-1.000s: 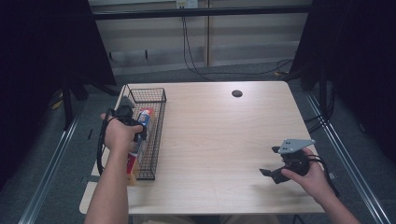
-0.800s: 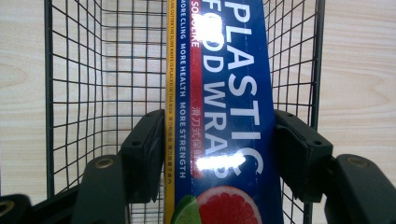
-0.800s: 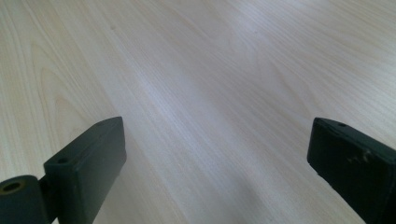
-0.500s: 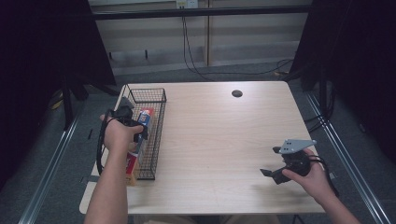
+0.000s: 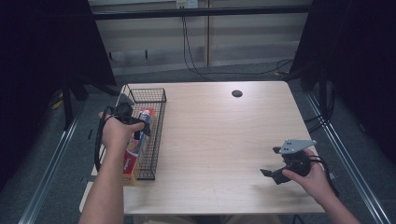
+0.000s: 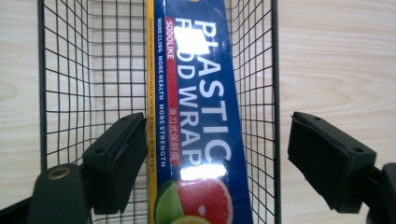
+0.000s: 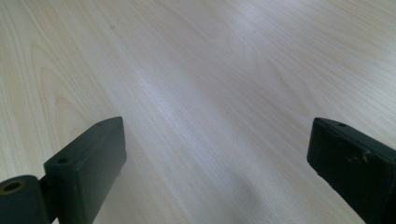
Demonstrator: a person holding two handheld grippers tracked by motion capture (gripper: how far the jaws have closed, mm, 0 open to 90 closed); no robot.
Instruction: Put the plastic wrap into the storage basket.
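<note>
A long blue plastic wrap box lies lengthwise in a black wire basket at the table's left side. My left gripper hovers over the basket, open, its jaws wide on either side of the box without closing on it. My right gripper is held low over the bare wooden table near the front right, open, nothing between its jaws.
A round black cable hole sits in the tabletop near the far edge. Cables hang behind the table along the back wall. Metal rails run along the floor on both sides.
</note>
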